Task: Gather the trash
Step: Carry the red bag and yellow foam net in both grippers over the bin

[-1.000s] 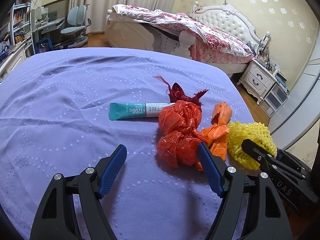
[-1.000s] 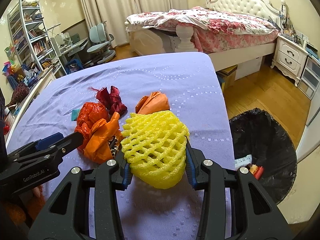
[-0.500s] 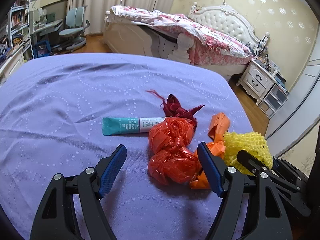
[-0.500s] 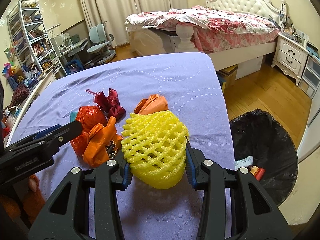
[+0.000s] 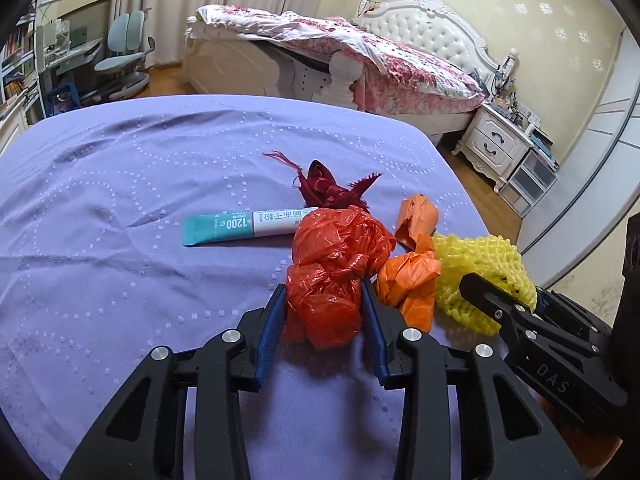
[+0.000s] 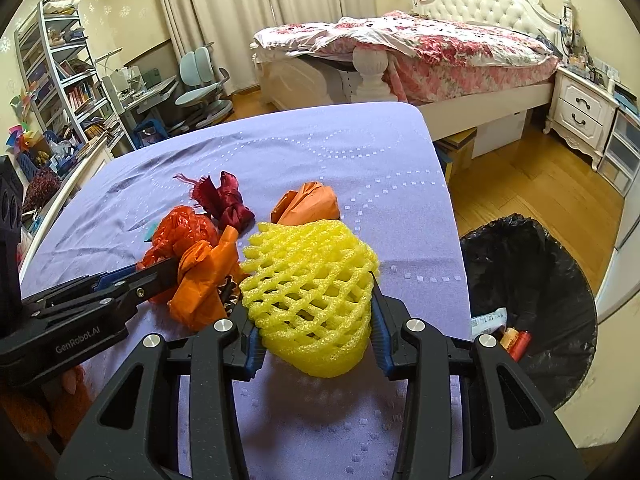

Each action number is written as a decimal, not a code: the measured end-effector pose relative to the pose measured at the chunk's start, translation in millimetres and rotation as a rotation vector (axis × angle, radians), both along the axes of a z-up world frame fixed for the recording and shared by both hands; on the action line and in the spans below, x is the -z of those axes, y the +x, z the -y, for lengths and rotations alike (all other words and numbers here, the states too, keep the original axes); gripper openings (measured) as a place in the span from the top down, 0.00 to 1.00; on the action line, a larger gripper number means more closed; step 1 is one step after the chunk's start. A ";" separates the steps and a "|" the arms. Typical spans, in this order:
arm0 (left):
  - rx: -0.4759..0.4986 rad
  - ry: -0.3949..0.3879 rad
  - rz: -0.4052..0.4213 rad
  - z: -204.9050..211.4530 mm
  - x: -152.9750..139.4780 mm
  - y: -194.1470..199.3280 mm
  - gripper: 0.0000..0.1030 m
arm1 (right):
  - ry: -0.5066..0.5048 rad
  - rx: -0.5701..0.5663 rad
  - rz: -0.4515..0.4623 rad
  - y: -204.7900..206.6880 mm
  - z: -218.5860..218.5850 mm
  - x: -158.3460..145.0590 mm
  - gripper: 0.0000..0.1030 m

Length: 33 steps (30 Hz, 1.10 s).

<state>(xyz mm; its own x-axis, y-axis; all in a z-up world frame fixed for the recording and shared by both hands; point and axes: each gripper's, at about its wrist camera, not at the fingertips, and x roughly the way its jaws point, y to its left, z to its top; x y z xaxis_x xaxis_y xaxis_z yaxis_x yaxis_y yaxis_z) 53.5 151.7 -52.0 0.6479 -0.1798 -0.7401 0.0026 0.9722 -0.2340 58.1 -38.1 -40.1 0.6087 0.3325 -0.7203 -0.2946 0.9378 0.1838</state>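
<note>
My left gripper (image 5: 322, 320) is shut on a crumpled red plastic bag (image 5: 336, 264) on the purple tablecloth (image 5: 120, 240). My right gripper (image 6: 314, 312) is shut on a yellow foam fruit net (image 6: 310, 284), which also shows in the left wrist view (image 5: 480, 268). Between them lies an orange plastic bag (image 5: 412, 280), also in the right wrist view (image 6: 208, 280). A teal and white tube (image 5: 240, 226) and a dark red cloth scrap (image 5: 328, 190) lie behind the red bag. A black-lined trash bin (image 6: 528, 304) stands on the floor to the right of the table.
A second orange wad (image 6: 310, 204) lies behind the yellow net. The table's right edge (image 6: 456, 220) drops to wooden floor. A bed (image 6: 420, 52), a nightstand (image 6: 584, 112), a desk chair (image 6: 200, 84) and bookshelves (image 6: 60, 80) stand beyond.
My left gripper moved forward and closed its jaws on the red plastic bag. My right gripper kept its hold on the yellow net and barely moved.
</note>
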 end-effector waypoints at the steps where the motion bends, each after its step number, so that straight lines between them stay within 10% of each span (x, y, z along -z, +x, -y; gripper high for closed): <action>1: -0.004 0.001 0.004 0.2 -0.6 -1.4 0.63 | 0.002 0.000 0.001 -1.2 0.0 0.1 0.61; 16: -0.090 0.000 0.072 -11.1 -22.1 -39.1 0.63 | 0.015 0.006 0.022 -25.2 9.1 -4.4 0.63; 33: 0.113 -0.031 0.150 87.0 -41.8 -42.5 0.63 | -0.004 0.183 0.078 -58.4 93.9 -18.8 0.63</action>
<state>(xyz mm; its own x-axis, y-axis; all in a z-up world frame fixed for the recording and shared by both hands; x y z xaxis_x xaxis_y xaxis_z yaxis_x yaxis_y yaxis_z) 11.0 64.7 -10.2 0.7251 -0.2784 -0.6299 0.1480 0.9563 -0.2522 -0.2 -131.9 -21.3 0.7131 0.2080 -0.6695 -0.1320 0.9777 0.1631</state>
